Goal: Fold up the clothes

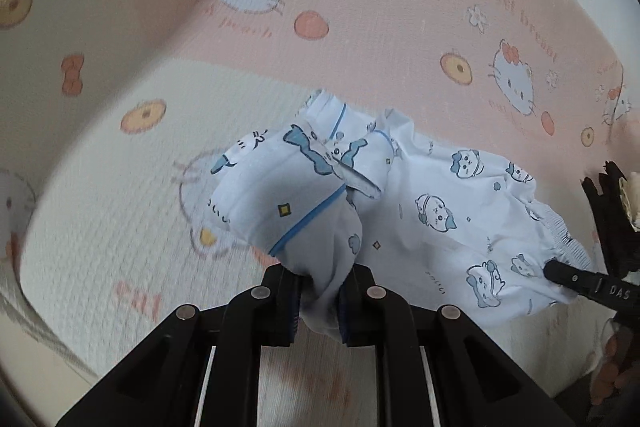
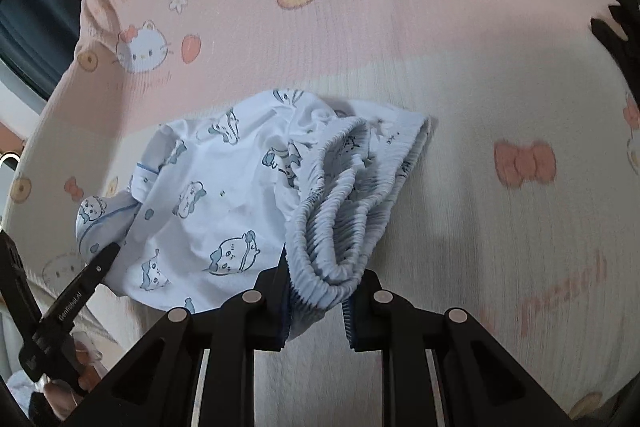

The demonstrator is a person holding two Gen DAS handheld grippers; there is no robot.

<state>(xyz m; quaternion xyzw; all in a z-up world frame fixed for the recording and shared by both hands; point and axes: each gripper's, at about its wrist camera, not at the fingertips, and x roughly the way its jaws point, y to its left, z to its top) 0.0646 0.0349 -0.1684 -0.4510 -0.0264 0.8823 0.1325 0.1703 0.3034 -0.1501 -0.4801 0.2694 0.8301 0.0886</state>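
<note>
Jaws: both pairs are being closed on the shorts [image 2: 208, 195], left gripper [image 1: 320, 299] at hem, right gripper [image 2: 320, 307] at waistband.
Handling: soft, light, limp cloth is being judged best pinched at its edges.

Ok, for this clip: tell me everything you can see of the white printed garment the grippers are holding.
The garment is thin white cloth printed with small blue cartoon animals and edged with blue piping. One end has a gathered elastic waistband. It lies crumpled and partly bunched on a pink and cream cartoon-cat bedsheet. The left gripper is shut on a piped end, lifting it; the right gripper is shut on the waistband.
</note>
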